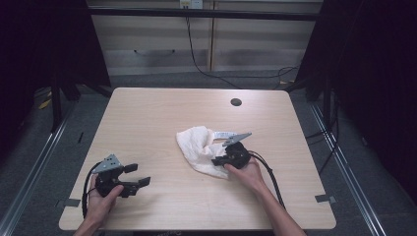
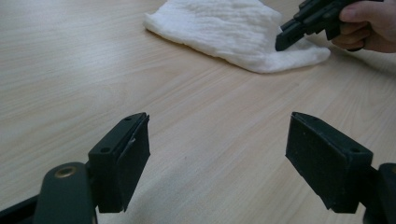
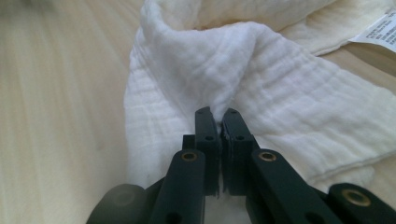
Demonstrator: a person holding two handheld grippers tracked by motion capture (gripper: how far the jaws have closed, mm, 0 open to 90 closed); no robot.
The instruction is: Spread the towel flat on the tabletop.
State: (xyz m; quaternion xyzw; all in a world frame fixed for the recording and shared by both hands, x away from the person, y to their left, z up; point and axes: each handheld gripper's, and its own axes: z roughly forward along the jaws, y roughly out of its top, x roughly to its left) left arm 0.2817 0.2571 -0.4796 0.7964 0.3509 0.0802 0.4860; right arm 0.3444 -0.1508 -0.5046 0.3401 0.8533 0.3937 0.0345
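Right gripper (image 3: 218, 116), jaws clenched on a white cloth (image 1: 201, 150) lying upper-left to lower-right at centre frame; left gripper (image 1: 137, 175) jaws released.

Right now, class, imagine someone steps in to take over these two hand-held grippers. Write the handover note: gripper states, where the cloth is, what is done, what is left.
Right hand-held gripper: shut on a fold of the white cloth, pinching its near edge.
Left hand-held gripper: open, nothing between its jaws, held low over the bare table at the near left, apart from the cloth.
Cloth: crumpled near the table's middle, label showing at its far side.
Done: one grip taken.
Left: likely bring the left gripper to another edge, then spread or fold the cloth.
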